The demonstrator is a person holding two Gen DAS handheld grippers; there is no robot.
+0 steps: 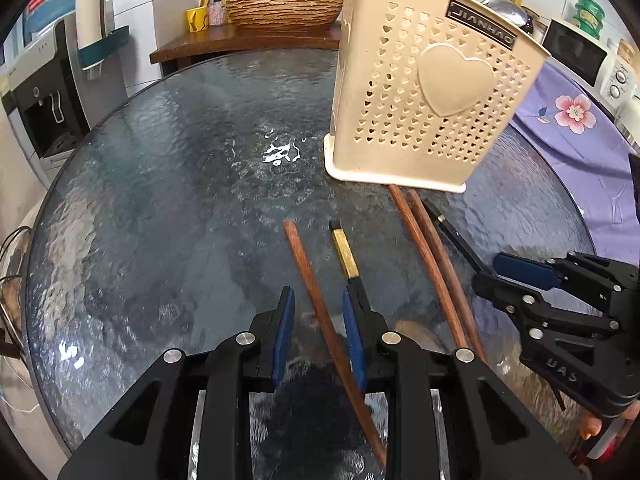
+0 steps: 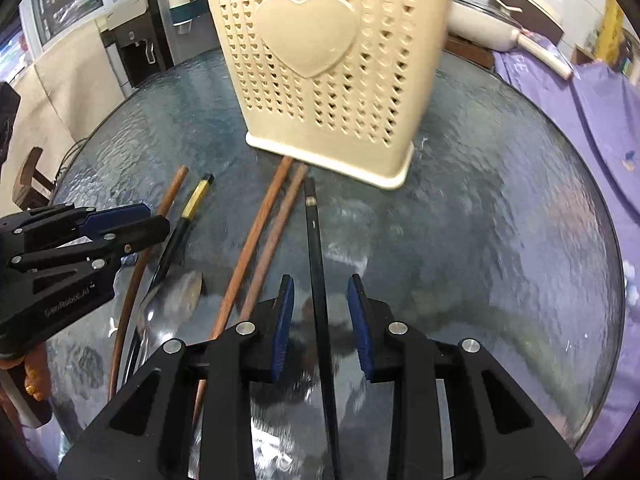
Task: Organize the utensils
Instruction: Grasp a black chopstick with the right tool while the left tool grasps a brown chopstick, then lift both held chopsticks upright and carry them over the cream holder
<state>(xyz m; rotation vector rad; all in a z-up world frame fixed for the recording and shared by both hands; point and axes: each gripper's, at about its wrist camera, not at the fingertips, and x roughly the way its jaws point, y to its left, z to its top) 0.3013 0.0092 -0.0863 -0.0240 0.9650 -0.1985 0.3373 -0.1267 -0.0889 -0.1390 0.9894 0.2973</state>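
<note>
both grippers hang over my round glass table (image 1: 160, 184), angled down at the utensils. left gripper (image 1: 319, 320) has its blue pads apart with a brown wooden chopstick (image 1: 308, 276) running between them; i see a gap on the left side, and on the right the stick passes close to the pad, so i read no squeeze there. a black chopstick with a gold band (image 1: 345, 250) lies just beside it, its lower end going behind the right finger.

right gripper (image 2: 322, 312) also stands apart, straddling a plain black chopstick (image 2: 316, 248) with clear space on both sides of it. no pad touches it that i can see. just left of that stick lie two more brown chopsticks (image 2: 260, 240), side by side and nearly touching, their far tips reaching the base of the cream utensil holder (image 2: 332, 80).

that holder stands upright on the glass, heart cut-outs all over and a big raised heart on the front. a metal spoon (image 2: 176, 292) lies near the left gripper's side, partly blurred. purple cloth (image 2: 600, 140) lies at the table's right edge.
</note>
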